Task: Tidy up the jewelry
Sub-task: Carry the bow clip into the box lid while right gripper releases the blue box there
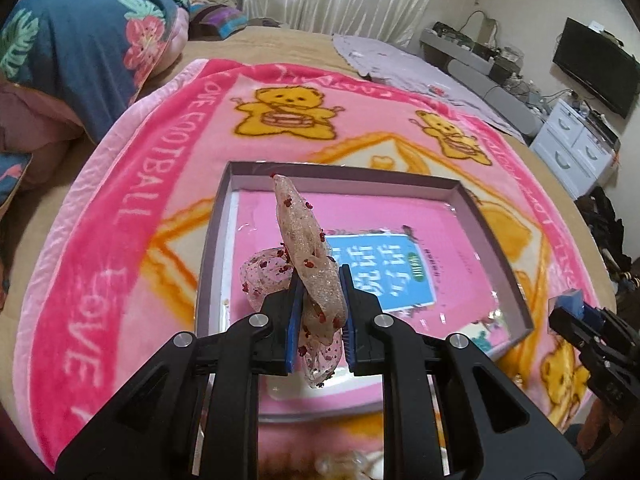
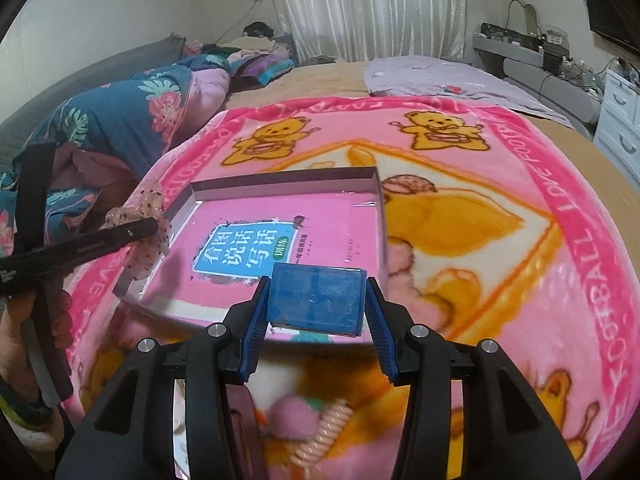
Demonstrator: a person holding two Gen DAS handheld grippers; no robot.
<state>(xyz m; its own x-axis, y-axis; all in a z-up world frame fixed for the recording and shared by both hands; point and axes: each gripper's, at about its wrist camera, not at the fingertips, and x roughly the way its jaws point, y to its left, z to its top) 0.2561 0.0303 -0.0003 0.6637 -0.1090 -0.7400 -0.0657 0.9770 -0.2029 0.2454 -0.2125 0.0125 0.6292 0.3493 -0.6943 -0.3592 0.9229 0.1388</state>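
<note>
My left gripper (image 1: 320, 292) is shut on a glittery sheer hair bow with red specks (image 1: 298, 232), held above the near left part of a shallow box lid (image 1: 496, 216); the lid has a pink book (image 1: 460, 248) inside. In the right wrist view that left gripper (image 2: 148, 226) and the bow (image 2: 146, 200) hang at the lid's left corner. My right gripper (image 2: 318, 296) is shut on a small blue square box (image 2: 318, 296), over the lid's (image 2: 280, 180) near edge. In the left wrist view the right gripper (image 1: 568, 300) shows at the right edge.
The lid lies on a pink bear-print blanket (image 1: 160, 140) on a bed. A pink coil hair tie (image 2: 324, 436) and a pompom (image 2: 290, 412) lie near the right gripper's base. Folded quilts (image 1: 80, 48) sit at the left, and drawers (image 1: 576, 148) and a TV (image 1: 596, 64) at the right.
</note>
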